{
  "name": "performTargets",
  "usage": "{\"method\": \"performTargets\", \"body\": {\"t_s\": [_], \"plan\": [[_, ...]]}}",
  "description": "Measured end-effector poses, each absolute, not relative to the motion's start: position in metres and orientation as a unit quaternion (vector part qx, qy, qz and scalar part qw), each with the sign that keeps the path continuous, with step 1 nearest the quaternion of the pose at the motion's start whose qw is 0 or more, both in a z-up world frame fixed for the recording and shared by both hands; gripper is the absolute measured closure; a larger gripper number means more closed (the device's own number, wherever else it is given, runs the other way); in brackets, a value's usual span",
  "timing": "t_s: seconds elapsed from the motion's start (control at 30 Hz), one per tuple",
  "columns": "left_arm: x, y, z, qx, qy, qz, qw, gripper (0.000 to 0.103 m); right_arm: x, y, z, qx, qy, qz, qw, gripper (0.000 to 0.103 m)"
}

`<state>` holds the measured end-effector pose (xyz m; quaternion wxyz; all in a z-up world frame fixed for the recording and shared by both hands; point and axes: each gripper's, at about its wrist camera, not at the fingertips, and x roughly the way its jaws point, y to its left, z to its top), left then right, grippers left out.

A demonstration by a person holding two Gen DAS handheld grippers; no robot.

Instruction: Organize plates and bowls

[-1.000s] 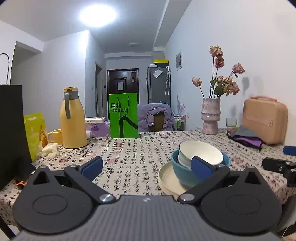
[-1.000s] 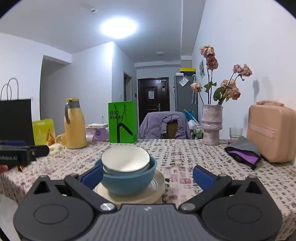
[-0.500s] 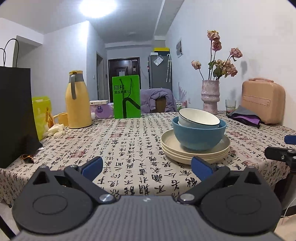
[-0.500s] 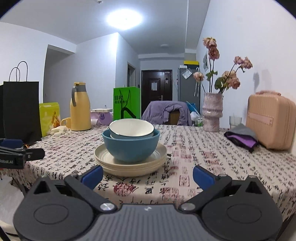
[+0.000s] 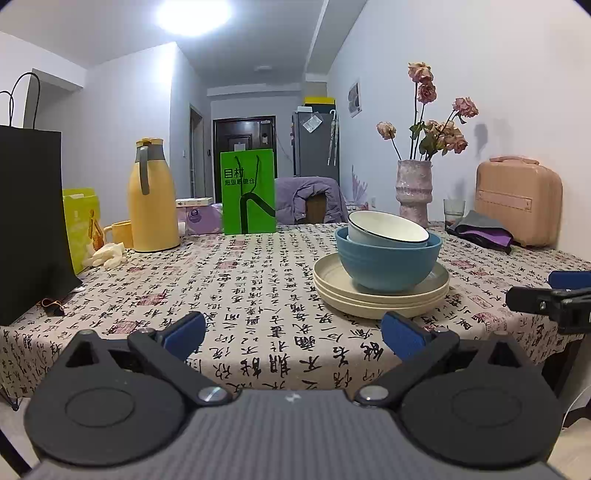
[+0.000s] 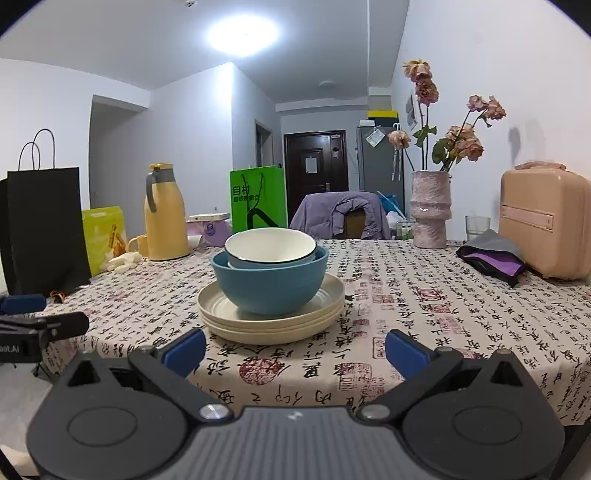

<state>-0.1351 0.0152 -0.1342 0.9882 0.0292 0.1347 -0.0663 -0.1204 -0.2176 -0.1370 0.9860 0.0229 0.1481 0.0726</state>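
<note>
White walls point(image 6: 55, 110), ceiling light point(image 6: 242, 31), dark door point(image 6: 314, 166), draped chair point(image 6: 343, 218)

The near strip of the bench point(image 6: 424, 306) between its front edge and the stack of plates point(image 6: 271, 323) lies bare, as does the cloth to either side of the stack. The blue bowl point(image 6: 271, 284) and the white bowl point(image 6: 269, 245) nested in it rise above the plates. Along the left edge stand a black bag point(image 5: 29, 218) and a yellow jug point(image 5: 153, 199); at the far right, a vase point(image 6: 430, 210), a folded cloth point(image 6: 491, 258) and a pink case point(image 6: 543, 225).
</note>
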Motion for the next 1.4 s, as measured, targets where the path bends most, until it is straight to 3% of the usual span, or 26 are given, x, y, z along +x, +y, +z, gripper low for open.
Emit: {"method": "performTargets", "body": {"t_s": [1.4], "plan": [[-0.1369,0.0150,-0.1331,0.026,0.128,-0.072,0.989,0.000,-0.1198,-0.2152,-0.1366,0.015,0.148,0.081,0.985,0.000]]}}
